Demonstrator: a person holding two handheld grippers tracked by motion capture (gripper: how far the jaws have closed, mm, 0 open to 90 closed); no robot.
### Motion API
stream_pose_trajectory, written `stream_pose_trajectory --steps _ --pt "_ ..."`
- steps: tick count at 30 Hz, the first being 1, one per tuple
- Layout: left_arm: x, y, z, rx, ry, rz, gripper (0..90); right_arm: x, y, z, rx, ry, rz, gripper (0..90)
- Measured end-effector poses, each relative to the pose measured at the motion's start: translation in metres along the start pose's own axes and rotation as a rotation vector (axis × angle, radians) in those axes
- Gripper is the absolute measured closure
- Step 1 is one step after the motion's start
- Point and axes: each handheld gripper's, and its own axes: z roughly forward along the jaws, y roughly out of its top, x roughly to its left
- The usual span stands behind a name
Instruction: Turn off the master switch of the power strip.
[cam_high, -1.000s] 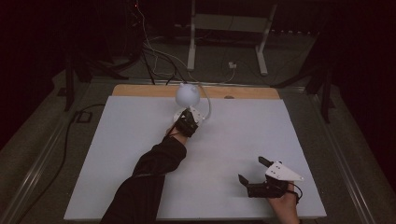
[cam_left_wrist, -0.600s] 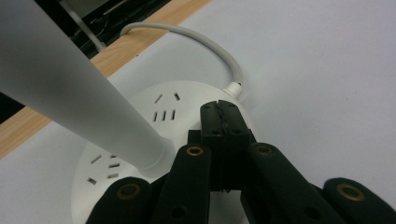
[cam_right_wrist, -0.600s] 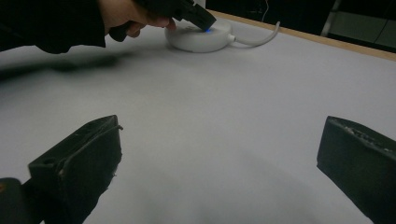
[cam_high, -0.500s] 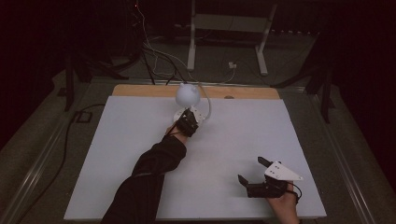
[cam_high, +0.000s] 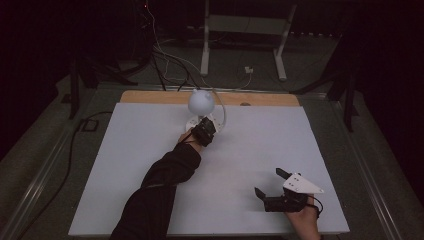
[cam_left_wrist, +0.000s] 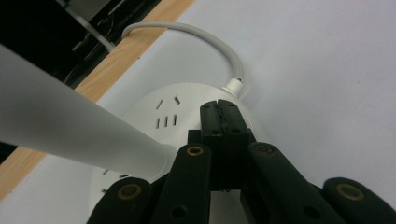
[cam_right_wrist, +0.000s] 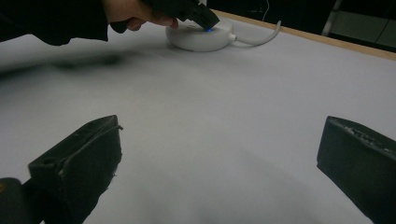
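High view: round white plastic lamp base (cam_high: 196, 122) w/ socket slots sits upper centre of frame, near far edge of the pale grey table top (cam_high: 125, 165), just below the wooden strip (cam_high: 150, 96). White globe lamp head (cam_high: 201, 101) directly above it in frame. White power cable (cam_high: 221, 112) loops off base's right side.

Left gripper (cam_high: 204, 131) at base, centre-upper frame; jaws fully closed, tips pressed together, nothing between them. Left gripper view: closed tips (cam_left_wrist: 219, 112) rest on base top, beside the cable's entry, slots to their left. White lamp stem (cam_left_wrist: 70, 135) crosses left of frame.

Right gripper (cam_high: 272, 186) lower right of frame, well apart from lamp; jaws wide open, holding nothing.
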Motion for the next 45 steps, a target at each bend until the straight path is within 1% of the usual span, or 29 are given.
stream_pose_trajectory --steps 2,4,6,7,9,10,11,13,14,16,18,22,23,24,25,26,28,29,31,33,35,37,38,39,40,42,44,45 --pt "0.002 0.001 0.0 0.007 -0.016 -0.005 90.0 0.0 0.0 0.0 -0.001 0.0 0.0 0.0" --pt "0.002 0.003 0.0 0.026 -0.013 0.011 90.0 0.0 0.0 0.0 0.001 0.0 0.0 0.0" --pt "0.002 0.005 0.001 0.047 -0.015 0.017 90.0 0.0 0.0 0.001 0.002 0.0 0.001 0.0" --pt "0.002 0.005 0.001 0.046 -0.02 0.011 90.0 0.0 0.0 0.001 0.002 0.001 0.001 0.0" --pt "0.005 0.005 0.001 0.045 -0.037 0.014 90.0 0.0 0.0 0.0 0.001 0.0 -0.002 0.0" --pt "0.006 0.004 0.001 0.041 -0.043 0.003 90.0 0.0 0.0 0.0 -0.002 -0.001 -0.002 0.0" --pt "0.006 0.004 0.001 0.041 -0.042 0.003 90.0 0.0 0.0 0.0 -0.002 -0.001 -0.002 0.0" --pt "0.003 0.005 0.001 0.045 -0.027 0.016 90.0 -0.001 0.0 0.0 0.0 0.0 0.0 0.0" --pt "0.004 0.005 0.001 0.046 -0.031 0.013 90.0 -0.001 0.0 0.0 0.001 0.0 0.004 0.0" --pt "0.006 0.005 0.001 0.043 -0.04 0.003 90.0 -0.001 0.0 0.001 0.001 0.001 0.002 0.0" --pt "0.007 0.006 -0.001 0.026 -0.04 -0.015 90.0 -0.001 0.0 0.001 0.002 0.001 0.002 0.0" --pt "0.008 0.007 -0.002 0.021 -0.046 -0.026 90.0 -0.002 -0.001 0.001 0.002 -0.001 0.009 0.0" --pt "0.007 0.007 -0.003 0.016 -0.053 -0.03 90.0 -0.002 -0.001 0.001 0.003 -0.001 0.01 0.0" --pt "0.007 0.008 -0.005 0.008 -0.049 -0.023 90.0 -0.002 -0.001 0.001 0.002 -0.001 0.011 0.0" --pt "0.006 0.009 -0.006 0.006 -0.05 -0.025 90.0 -0.002 -0.001 0.0 0.001 -0.001 0.01 0.0" --pt "0.006 0.011 -0.008 0.001 -0.065 -0.035 90.0 -0.002 -0.001 0.0 0.0 -0.002 0.009 0.0" --pt "0.005 0.012 -0.012 -0.019 -0.068 -0.032 90.0 -0.002 -0.001 0.0 0.001 -0.003 0.009 0.0" --pt "0.005 0.013 -0.014 -0.018 -0.075 -0.027 90.0 -0.002 -0.001 0.0 0.001 -0.003 0.009 0.0" --pt "0.005 0.013 -0.016 -0.022 -0.071 -0.02 90.0 -0.002 -0.001 0.0 0.001 -0.003 0.008 0.0" --pt "0.005 0.013 -0.018 -0.026 -0.078 -0.03 90.0 -0.002 -0.001 0.0 0.001 -0.003 0.009 0.0" --pt "0.005 0.015 -0.021 -0.031 -0.075 -0.03 90.0 -0.001 -0.001 0.0 0.001 -0.002 0.008 0.0" --pt "0.006 0.015 -0.023 -0.038 -0.084 -0.043 90.0 -0.002 -0.001 0.0 0.001 -0.003 0.01 0.0" --pt "0.007 0.016 -0.024 -0.041 -0.098 -0.056 90.0 -0.002 -0.001 0.0 0.001 -0.003 0.01 0.0" --pt "0.008 0.016 -0.026 -0.042 -0.102 -0.059 90.0 -0.002 -0.001 0.0 0.0 -0.003 0.01 0.0" --pt "0.007 0.016 -0.026 -0.044 -0.099 -0.06 90.0 -0.002 -0.001 0.0 0.0 -0.003 0.01 0.0" --pt "0.007 0.016 -0.029 -0.045 -0.112 -0.068 90.0 -0.002 -0.001 0.0 -0.001 -0.002 0.009 0.0" --pt "0.007 0.017 -0.031 -0.043 -0.11 -0.072 90.0 -0.001 0.0 0.0 -0.003 -0.002 0.009 0.0" --pt "0.007 0.017 -0.031 -0.05 -0.11 -0.083 90.0 -0.001 0.0 0.0 -0.003 -0.002 0.008 0.0"
